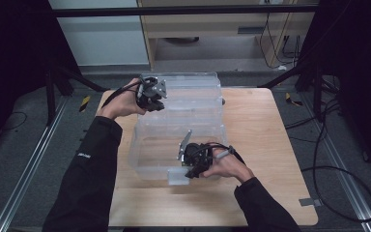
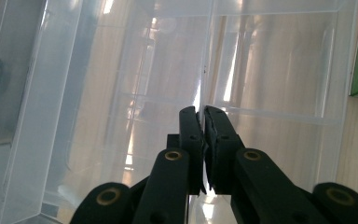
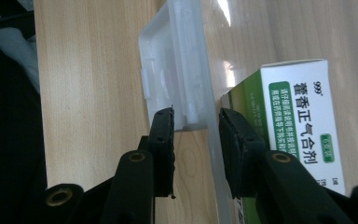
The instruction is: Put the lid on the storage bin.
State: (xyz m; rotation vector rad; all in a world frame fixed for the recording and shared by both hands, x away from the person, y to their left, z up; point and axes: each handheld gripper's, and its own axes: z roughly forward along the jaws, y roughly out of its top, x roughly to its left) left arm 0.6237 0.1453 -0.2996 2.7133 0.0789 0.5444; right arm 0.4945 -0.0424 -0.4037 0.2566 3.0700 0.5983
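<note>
Clear plastic storage box point(image 1: 178, 128) with its lid point(image 1: 186, 89) swung open, standing on the middle of the wooden table point(image 1: 265, 145); the lid rises at the far side of the box, and a latch tab point(image 1: 176, 176) projects from the near front wall. Inside the box, against the near wall, lies a white-and-green medicine carton point(image 3: 303, 116) printed with Chinese characters — it shows through the clear wall in the right gripper view, and a green edge of it shows at the right margin of the left gripper view.

Left tongs point(image 1: 152, 99), high view: held at the far left corner of the box, at the lid's left end. In the left gripper view the left tongs point(image 2: 203, 121) have their jaws pressed together on a thin clear edge of the lid, with the transparent panels of the box spread behind them.

Right tongs point(image 1: 192, 169), high view: held at the near front wall, just above the latch tab. In the right gripper view the right tongs point(image 3: 196, 126) stand narrowly parted — the latch tab point(image 3: 177, 74) and the clear front wall lie between the jaws, one jaw over the bare table on the outside, the other beside the carton. Whether the pads actually press the plastic cannot be told.

The person's dark sleeves point(image 1: 89, 179) enter from the near edge of the table.
</note>
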